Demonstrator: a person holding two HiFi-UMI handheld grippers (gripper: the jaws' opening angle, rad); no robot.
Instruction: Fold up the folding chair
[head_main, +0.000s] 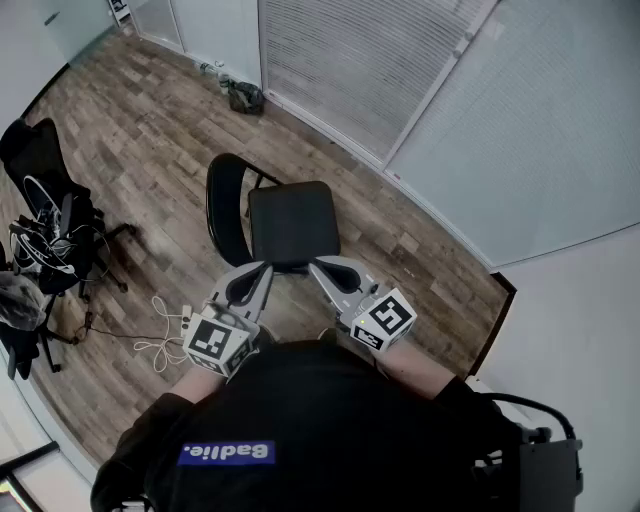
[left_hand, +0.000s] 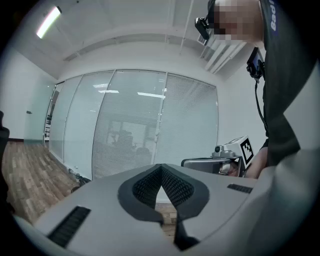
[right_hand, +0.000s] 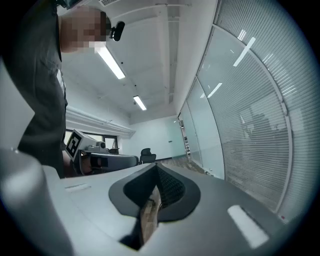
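The black folding chair (head_main: 290, 222) stands unfolded on the wood floor, its seat flat and its curved backrest (head_main: 222, 205) to the left. My left gripper (head_main: 262, 268) hovers just above the seat's near edge, jaws shut and empty. To its right my right gripper (head_main: 317, 264) is likewise shut with nothing held, also close to the seat's near edge. The left gripper (left_hand: 161, 167) in its own view points level at a glass wall, with the right gripper's marker cube (left_hand: 247, 148) at the right. My right gripper (right_hand: 154, 167) in its own view faces along the glass partition.
A black office chair (head_main: 45, 205) loaded with cables stands at the left. White cables (head_main: 165, 335) lie on the floor near my left side. Glass walls with blinds (head_main: 370, 60) run behind the folding chair, and a dark bag (head_main: 244, 96) sits at their foot.
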